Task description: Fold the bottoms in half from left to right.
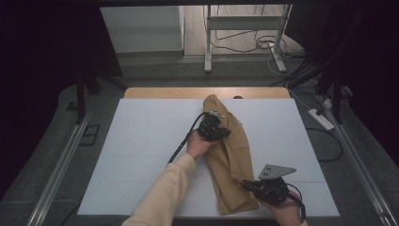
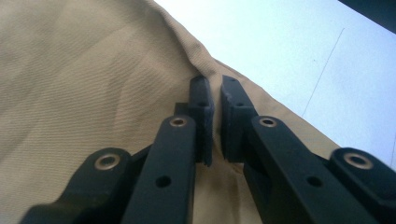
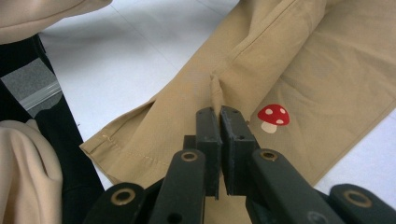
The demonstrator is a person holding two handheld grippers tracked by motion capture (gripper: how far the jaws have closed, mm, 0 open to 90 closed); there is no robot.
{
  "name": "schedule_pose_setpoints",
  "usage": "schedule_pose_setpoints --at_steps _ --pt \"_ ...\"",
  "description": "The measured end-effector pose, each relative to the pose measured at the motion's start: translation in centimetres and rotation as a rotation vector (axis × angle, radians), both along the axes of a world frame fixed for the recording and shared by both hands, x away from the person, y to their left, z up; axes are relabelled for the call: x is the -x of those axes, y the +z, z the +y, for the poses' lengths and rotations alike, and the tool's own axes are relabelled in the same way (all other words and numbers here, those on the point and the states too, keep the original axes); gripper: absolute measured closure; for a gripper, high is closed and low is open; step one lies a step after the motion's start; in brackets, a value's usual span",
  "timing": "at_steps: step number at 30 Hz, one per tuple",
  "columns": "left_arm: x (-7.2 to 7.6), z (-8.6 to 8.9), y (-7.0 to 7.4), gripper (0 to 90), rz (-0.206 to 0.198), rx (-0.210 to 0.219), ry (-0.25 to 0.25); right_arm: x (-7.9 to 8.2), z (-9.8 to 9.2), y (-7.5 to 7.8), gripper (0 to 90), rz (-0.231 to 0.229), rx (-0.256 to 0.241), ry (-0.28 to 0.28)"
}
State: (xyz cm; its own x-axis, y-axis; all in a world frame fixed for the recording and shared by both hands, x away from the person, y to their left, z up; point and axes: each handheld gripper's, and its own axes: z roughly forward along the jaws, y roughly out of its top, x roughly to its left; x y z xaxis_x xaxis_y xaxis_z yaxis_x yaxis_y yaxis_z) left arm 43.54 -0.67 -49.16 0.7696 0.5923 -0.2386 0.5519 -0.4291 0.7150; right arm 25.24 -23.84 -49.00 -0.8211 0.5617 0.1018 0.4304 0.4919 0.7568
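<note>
A pair of tan trousers (image 1: 233, 155) lies lengthwise on the white board (image 1: 141, 141), bunched into folds. My left gripper (image 1: 225, 133) is at their upper part, its jaws shut on a raised ridge of the cloth (image 2: 93, 84), as the left gripper (image 2: 215, 86) view shows close up. My right gripper (image 1: 248, 184) is at the lower leg near the front edge. In its own view the right gripper (image 3: 219, 112) is shut on a pinched fold of the trousers (image 3: 327, 70), just left of a small red mushroom print (image 3: 273, 116).
The white board covers a wooden table (image 1: 164, 92). Bare board lies to the left and right of the trousers. A power strip (image 1: 321, 118) and cables are on the floor at the right, and a metal stand (image 1: 207, 42) is behind the table.
</note>
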Motion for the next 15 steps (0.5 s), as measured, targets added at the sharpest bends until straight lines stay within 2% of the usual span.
schedule_pose_setpoints --at_steps 12,14,15 --pt "-0.01 -0.30 -0.21 82.3 0.003 0.000 -0.005 -0.07 -0.05 -0.10 86.2 0.004 0.010 -0.002" --pt "0.00 -0.31 -0.22 78.1 0.002 0.006 -0.004 -0.07 -0.02 -0.13 85.7 0.004 0.015 0.001" --pt "-0.01 -0.29 -0.22 73.3 0.004 0.012 -0.007 -0.07 0.01 -0.15 85.1 0.003 0.016 0.002"
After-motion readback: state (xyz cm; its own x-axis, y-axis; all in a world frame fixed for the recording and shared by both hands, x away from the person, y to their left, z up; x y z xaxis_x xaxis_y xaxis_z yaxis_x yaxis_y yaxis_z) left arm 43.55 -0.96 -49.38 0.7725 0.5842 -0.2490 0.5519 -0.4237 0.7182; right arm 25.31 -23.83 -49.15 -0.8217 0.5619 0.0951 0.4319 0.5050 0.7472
